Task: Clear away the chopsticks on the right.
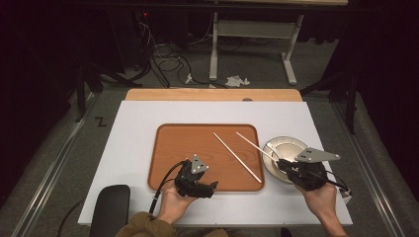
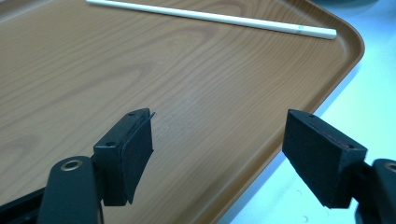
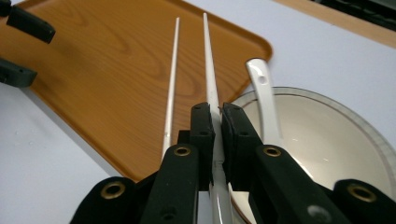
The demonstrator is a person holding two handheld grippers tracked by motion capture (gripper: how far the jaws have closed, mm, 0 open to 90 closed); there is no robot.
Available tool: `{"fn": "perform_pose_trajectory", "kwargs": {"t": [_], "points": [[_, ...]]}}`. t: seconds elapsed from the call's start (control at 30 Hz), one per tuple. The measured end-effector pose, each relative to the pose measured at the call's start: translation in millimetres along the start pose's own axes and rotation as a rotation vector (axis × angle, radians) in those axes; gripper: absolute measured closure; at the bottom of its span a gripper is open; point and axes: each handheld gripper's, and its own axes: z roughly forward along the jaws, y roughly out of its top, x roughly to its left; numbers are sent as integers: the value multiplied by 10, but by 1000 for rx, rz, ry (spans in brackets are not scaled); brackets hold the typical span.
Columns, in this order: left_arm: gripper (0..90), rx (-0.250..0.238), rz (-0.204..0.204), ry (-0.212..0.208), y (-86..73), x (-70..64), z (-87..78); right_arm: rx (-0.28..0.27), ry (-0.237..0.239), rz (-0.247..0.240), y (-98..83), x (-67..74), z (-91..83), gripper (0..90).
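Two white chopsticks are in view. One chopstick [image 1: 237, 157] [image 2: 210, 16] [image 3: 172, 74] lies flat on the brown wooden tray [image 1: 183, 148] [image 2: 93, 70] [image 3: 93, 60]. My right gripper [image 1: 281, 163] [image 3: 218, 121] is shut on the near end of the other chopstick [image 1: 253, 144] [image 3: 208, 60], whose far end reaches over the tray's right part. A white bowl [image 1: 291, 145] [image 3: 355, 121] with a white spoon [image 3: 264, 93] in it stands just right of the tray, under this gripper. My left gripper [image 1: 212, 186] [image 2: 219, 149] [image 3: 21, 49] hovers open over the tray's front edge with nothing between its jaws.
The tray sits mid-table on a white tabletop [image 1: 133, 128] with a wooden strip [image 1: 212, 94] along the far edge. A black object [image 1: 109, 210] is at the front left corner. Table legs and cables stand on the floor beyond.
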Motion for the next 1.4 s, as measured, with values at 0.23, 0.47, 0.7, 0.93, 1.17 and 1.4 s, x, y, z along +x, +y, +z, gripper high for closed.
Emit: {"fn": "perform_pose_trajectory", "kwargs": {"t": [0.23, 0.47, 0.7, 0.93, 1.17, 1.4], "points": [[244, -1, -8, 12, -27, 9, -32, 39, 36, -39, 73, 201, 250, 848], [243, -5, -26, 27, -64, 30, -73, 95, 50, -44, 139, 317, 535, 847], [243, -4, -47, 45, -116, 46, -115, 147, 61, -18, 163, 357, 810, 845], [241, -2, -67, 65, -173, 60, -167, 199, 96, -11, 172, 400, 1062, 842], [241, -4, -79, 84, -209, 69, -210, 250, 98, -36, 138, 435, 1240, 839], [240, 2, -79, 87, -227, 62, -213, 253, 102, -49, 139, 426, 1270, 813]]}}
